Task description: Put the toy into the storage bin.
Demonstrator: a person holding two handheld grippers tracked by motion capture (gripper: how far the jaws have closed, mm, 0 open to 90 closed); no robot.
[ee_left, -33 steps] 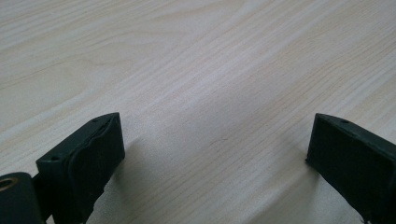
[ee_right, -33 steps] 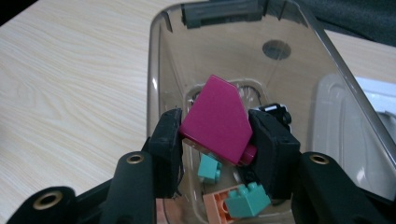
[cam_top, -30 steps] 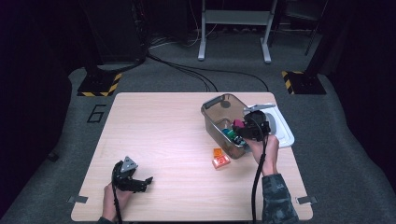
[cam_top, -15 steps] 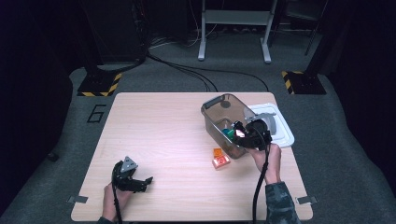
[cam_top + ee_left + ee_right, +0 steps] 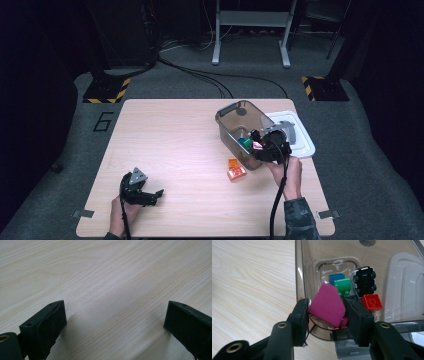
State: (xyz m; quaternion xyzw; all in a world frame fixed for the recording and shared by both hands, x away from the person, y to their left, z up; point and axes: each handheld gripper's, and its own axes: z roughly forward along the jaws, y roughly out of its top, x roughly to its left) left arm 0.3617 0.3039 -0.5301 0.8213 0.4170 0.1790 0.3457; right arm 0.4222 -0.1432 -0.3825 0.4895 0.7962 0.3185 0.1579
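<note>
My right gripper (image 5: pixel 327 312) hangs over the near rim of a clear brown plastic bin (image 5: pixel 235 112), at the table's right. A magenta block (image 5: pixel 327 306) sits tilted between its pads, which still touch both sides. The jaws have just been opening a little. In the high view the magenta block (image 5: pixel 258 145) shows at the right gripper (image 5: pixel 260 147) tips. Inside the bin lie a green block (image 5: pixel 343 285), a blue block (image 5: pixel 336 278), a toy car (image 5: pixel 364 280) and a red brick (image 5: pixel 372 302). My left gripper (image 5: pixel 152 195) rests open on the table's near left, with bare wood between the left gripper's (image 5: pixel 115 322) jaws.
A white lid (image 5: pixel 300 135) lies right of the bin, against it. Two orange pieces (image 5: pixel 235 170) sit on the wood just in front of the bin. The table's near edge is close to both hands.
My right gripper has shifted left and toward me with the magenta block, from above the bin's right side to its near rim. The left gripper has stayed put.
</note>
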